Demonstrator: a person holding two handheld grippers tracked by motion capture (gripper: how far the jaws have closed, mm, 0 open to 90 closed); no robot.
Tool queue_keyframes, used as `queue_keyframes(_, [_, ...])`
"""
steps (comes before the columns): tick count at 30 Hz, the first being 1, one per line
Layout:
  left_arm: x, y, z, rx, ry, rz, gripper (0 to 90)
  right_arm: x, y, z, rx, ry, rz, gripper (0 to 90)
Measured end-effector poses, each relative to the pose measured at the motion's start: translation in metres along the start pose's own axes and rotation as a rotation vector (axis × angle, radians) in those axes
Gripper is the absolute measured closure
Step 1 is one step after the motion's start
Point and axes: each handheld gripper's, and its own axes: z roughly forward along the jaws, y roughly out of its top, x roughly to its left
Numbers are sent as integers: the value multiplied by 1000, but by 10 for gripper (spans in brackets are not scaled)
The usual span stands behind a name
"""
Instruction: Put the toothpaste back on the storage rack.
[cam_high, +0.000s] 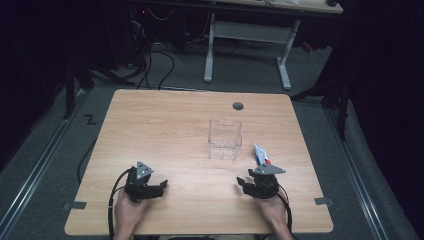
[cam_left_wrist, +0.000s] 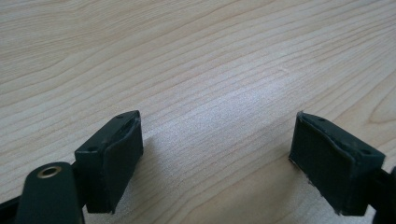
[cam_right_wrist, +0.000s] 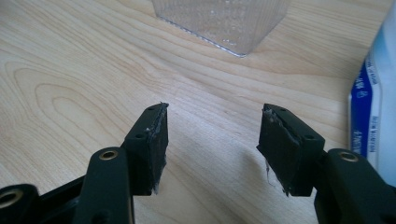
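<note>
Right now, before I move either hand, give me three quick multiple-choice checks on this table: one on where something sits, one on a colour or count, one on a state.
1. Where is the tube relative to the clear container?
A. inside it
B. on the table to its right, just ahead of the right gripper
C. at the far left edge of the table

2. What colours show on the tube?
A. white with blue and a bit of red
B. green and yellow
C. plain black

3. How does the left gripper stand?
A. shut on the tube
B. shut on the container
C. open, with bare table between its jaws

Answers: B, the high view shows the tube lying beside the container; A, the high view shows all three colours; C, the left gripper view shows wood grain between the pads.
</note>
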Motion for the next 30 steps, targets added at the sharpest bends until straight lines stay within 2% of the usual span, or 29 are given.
queue_keyframes(1, [0,0,0,0,0,0,172,0,0,-2,0,-19,-8,438])
queue_keyframes(5, [0,0,0,3,0,3,172,0,0,-5,-13,-6,-13,451])
queue_keyframes(13, [0,0,0,3,0,2,171,-5,2,-14,-41,-13,-18,474])
queue_keyframes(16, [0,0,0,3,2,1,171,-12,3,-20,-55,29,26,484])
queue_keyframes(19, [0,0,0,3,3,1,170,-14,6,-26,-70,37,32,487])
queue_keyframes(30, [0,0,0,3,3,0,170,-25,8,-34,-94,-1,57,469])
